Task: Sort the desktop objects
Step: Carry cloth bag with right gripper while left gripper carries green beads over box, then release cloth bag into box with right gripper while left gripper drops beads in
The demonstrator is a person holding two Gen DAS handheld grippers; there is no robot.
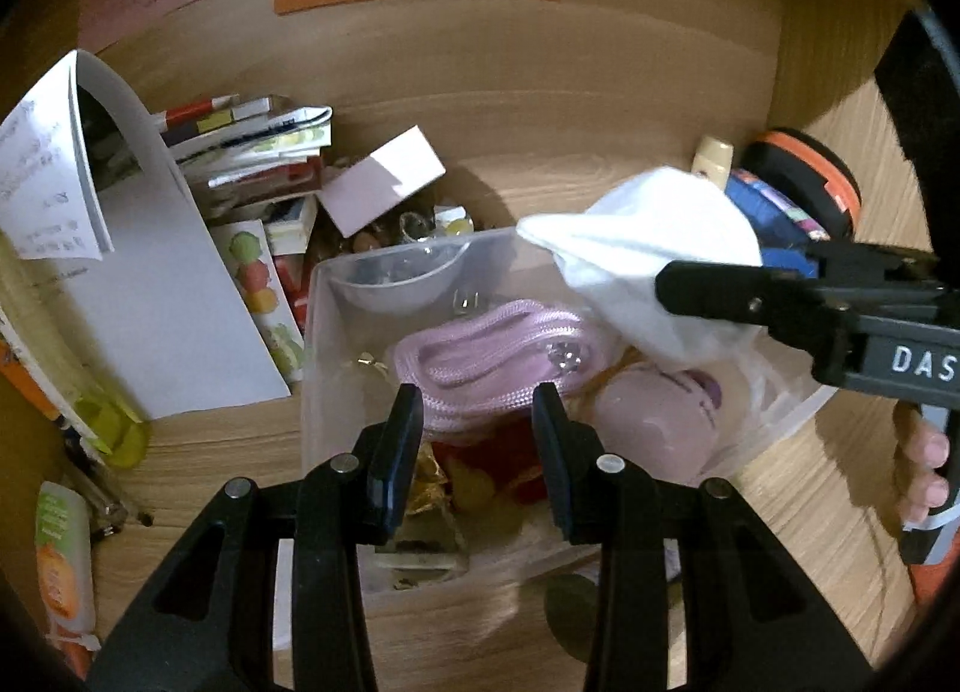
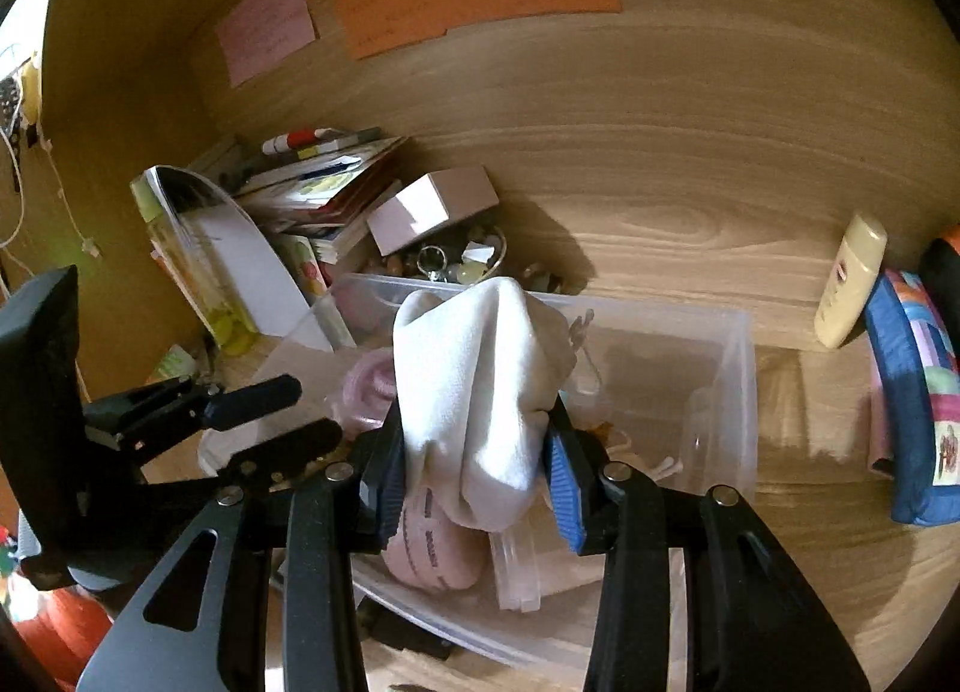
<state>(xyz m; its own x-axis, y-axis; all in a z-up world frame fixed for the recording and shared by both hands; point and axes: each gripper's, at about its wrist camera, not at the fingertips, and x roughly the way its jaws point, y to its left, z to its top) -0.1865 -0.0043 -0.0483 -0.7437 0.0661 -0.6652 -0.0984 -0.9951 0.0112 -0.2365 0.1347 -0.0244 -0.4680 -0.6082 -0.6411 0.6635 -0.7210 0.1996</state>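
A clear plastic bin point(image 1: 318, 332) stands on the wooden desk, holding a pink zipped pouch point(image 1: 480, 356), a pink soft object point(image 1: 654, 422), a small clear bowl point(image 1: 402, 284) and several snack packets. My right gripper point(image 2: 474, 452) is shut on a white cloth point(image 2: 480, 380) and holds it over the bin point(image 2: 732, 392). It shows in the left wrist view point(image 1: 678, 284) with the cloth point(image 1: 648, 248) at the bin's right side. My left gripper point(image 1: 474, 440) is open and empty above the bin's near end.
A stack of books point(image 1: 252, 152), a curled white paper point(image 1: 150, 272) and a pink box point(image 1: 384, 176) lie at the left and back. A cream bottle point(image 2: 852, 284), a blue pouch point(image 2: 918, 404) and an orange-rimmed tub point(image 1: 810, 176) stand at the right.
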